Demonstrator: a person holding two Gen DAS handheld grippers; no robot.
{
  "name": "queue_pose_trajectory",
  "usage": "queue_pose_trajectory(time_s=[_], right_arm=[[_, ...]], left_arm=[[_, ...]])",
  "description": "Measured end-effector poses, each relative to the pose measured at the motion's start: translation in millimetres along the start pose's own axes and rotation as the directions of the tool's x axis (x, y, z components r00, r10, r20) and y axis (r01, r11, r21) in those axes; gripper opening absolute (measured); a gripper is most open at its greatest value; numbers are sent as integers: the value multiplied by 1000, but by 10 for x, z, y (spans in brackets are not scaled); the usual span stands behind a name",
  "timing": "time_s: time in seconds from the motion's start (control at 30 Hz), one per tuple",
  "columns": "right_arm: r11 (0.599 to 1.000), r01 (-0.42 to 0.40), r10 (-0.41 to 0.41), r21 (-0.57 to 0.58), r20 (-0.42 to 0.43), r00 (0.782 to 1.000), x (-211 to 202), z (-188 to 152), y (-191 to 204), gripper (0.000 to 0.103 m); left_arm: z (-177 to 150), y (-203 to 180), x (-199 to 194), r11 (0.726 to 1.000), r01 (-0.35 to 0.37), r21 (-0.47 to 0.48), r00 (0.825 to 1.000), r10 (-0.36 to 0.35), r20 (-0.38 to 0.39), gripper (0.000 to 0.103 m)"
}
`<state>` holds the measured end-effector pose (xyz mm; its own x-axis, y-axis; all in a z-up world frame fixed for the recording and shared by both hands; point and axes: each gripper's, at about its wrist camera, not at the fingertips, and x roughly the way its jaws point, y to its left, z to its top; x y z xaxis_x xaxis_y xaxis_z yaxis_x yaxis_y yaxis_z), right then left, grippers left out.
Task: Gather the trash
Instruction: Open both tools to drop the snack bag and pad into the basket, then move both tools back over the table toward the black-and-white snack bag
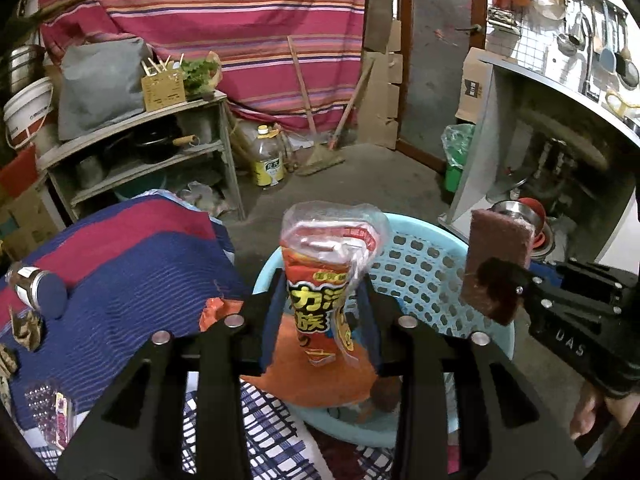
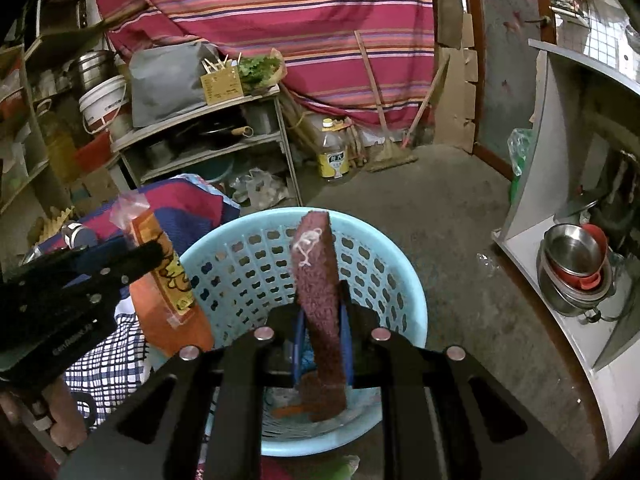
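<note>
Claws level, gripping wrapper, sponge

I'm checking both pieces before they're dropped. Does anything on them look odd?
Yes. The scouring pad in the right hand-held gripper has a pale thread tangled near its top. The snack wrapper looks crumpled but otherwise ordinary.

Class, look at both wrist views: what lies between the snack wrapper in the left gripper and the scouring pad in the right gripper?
Only the blue basket's perforated wall and open mouth show between the snack wrapper and the scouring pad; the right wrist view shows it clearest.
</note>
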<state>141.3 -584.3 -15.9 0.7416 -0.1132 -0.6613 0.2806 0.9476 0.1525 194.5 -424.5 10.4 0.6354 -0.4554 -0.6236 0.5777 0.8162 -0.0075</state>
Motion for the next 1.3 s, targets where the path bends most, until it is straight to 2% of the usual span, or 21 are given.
queue_pose_trajectory(time_s=[0.03, 0.1, 0.27, 0.33, 0.63, 0.67, 0.7, 0.77, 0.83, 0.9, 1.07, 1.17, 1.3], right_arm=[[1000, -1, 1, 0, -1, 1000, -2, -4, -9, 15], [1000, -2, 2, 2, -6, 1000, 21, -10, 8, 15], [1000, -8, 8, -1, -19, 1000, 90, -28, 80, 15], [1000, -10, 9, -5, -23, 1000, 107, -38, 125, 15], [1000, -1, 0, -23, -33, 999, 205, -20, 376, 17], [1000, 4, -5, -19, -33, 999, 211, -20, 390, 23], [1000, 13, -13, -11, -32, 999, 216, -23, 399, 40], [1000, 27, -28, -5, -24, 999, 210, -35, 396, 57], [999, 50, -50, -12, -26, 998, 212, -59, 409, 58], [997, 75, -76, -23, -19, 997, 203, -83, 427, 71], [992, 110, -108, -55, 29, 994, 69, -80, 590, 81], [994, 92, -89, -55, 54, 995, -25, -40, 737, 84], [997, 50, -46, -59, 76, 996, -122, -53, 1018, 87]], left_arm=[[5, 9, -16, 1000, -10, -2, 1000, 10, 10, 54], [15, 33, -45, 1000, -14, -6, 1000, 14, 23, 61], [33, 194, -125, 999, -38, -27, 998, 39, 39, 68], [16, 294, -177, 998, -54, -43, 997, 56, 48, 76], [-99, 724, -351, 986, -140, -86, 988, 145, 55, 86], [-107, 766, -371, 985, -148, -90, 987, 153, 56, 87], [-119, 809, -392, 983, -156, -94, 985, 162, 57, 87], [-146, 910, -444, 979, -175, -106, 982, 182, 58, 89], [-172, 991, -487, 975, -191, -117, 978, 199, 58, 91], [-215, 1098, -565, 969, -209, -132, 974, 219, 64, 92], [-336, 1388, -788, 952, -250, -178, 961, 266, 77, 97], [-413, 1595, -925, 942, -263, -211, 956, 283, 72, 97], [-553, 1883, -1136, 922, -313, -228, 940, 335, 65, 97]])
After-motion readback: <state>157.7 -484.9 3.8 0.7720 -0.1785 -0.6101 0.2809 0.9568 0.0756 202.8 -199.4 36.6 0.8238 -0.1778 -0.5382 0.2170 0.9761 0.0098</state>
